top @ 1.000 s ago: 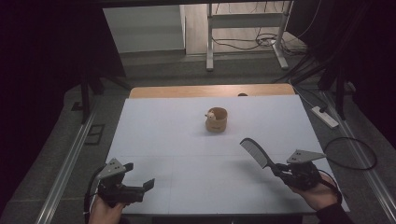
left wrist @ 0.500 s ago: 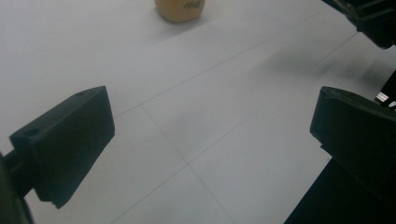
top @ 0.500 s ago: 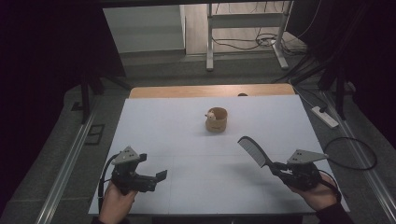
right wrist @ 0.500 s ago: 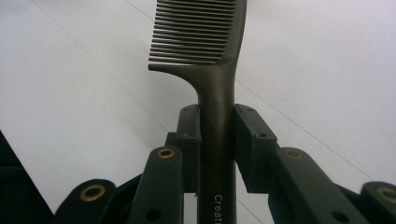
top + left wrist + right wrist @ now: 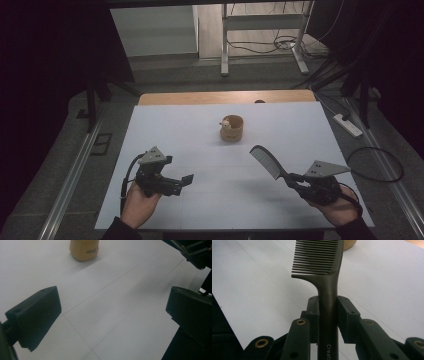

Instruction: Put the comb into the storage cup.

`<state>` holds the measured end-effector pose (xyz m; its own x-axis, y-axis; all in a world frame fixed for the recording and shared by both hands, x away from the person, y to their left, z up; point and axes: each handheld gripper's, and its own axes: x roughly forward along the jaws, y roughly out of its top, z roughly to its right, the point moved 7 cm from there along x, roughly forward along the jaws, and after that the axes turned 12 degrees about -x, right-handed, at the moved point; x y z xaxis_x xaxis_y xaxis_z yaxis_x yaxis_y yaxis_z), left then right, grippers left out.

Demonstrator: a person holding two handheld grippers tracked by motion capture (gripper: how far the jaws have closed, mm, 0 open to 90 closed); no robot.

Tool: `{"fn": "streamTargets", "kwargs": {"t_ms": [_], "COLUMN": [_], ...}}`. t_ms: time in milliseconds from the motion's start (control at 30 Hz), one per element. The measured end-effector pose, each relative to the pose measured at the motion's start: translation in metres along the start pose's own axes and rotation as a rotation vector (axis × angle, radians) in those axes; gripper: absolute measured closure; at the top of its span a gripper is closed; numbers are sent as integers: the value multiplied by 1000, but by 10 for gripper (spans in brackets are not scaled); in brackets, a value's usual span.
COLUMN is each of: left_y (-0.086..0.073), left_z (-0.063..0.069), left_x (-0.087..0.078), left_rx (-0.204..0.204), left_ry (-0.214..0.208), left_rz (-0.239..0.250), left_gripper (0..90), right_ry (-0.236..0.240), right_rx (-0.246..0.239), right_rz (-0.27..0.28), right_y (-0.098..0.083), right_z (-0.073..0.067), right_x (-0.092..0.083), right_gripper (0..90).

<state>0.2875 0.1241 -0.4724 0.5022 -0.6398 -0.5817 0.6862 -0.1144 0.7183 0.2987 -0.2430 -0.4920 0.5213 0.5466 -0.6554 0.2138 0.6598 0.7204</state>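
Note:
A dark comb sticks up and to the left from my right gripper, whose jaws are shut on its handle at the table's front right. My left gripper hovers over the front left of the white table with its jaws wide open and nothing between them. A small tan wooden cup with a pale little figure at its rim stands upright near the table's middle, farther back than both grippers.
The white table top has a wooden strip along its far edge. A metal rail runs down the left side. A white power strip and cables lie on the floor at the right.
My left gripper has moved right and farther onto the table, rising a little. The right gripper and comb have stayed almost still, the comb tilting slightly left.

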Motion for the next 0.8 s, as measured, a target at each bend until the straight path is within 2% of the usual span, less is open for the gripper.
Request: {"fn": "streamTargets", "kwargs": {"t_ms": [800], "left_y": [34], "left_z": [12], "left_x": [21], "left_rx": [-10], "left_ry": [-77], "left_rz": [9], "left_gripper": [1], "right_ry": [7], "right_rx": [-44], "right_rz": [36], "right_y": [18], "right_z": [-11], "right_x": [6], "right_gripper": [723]}}
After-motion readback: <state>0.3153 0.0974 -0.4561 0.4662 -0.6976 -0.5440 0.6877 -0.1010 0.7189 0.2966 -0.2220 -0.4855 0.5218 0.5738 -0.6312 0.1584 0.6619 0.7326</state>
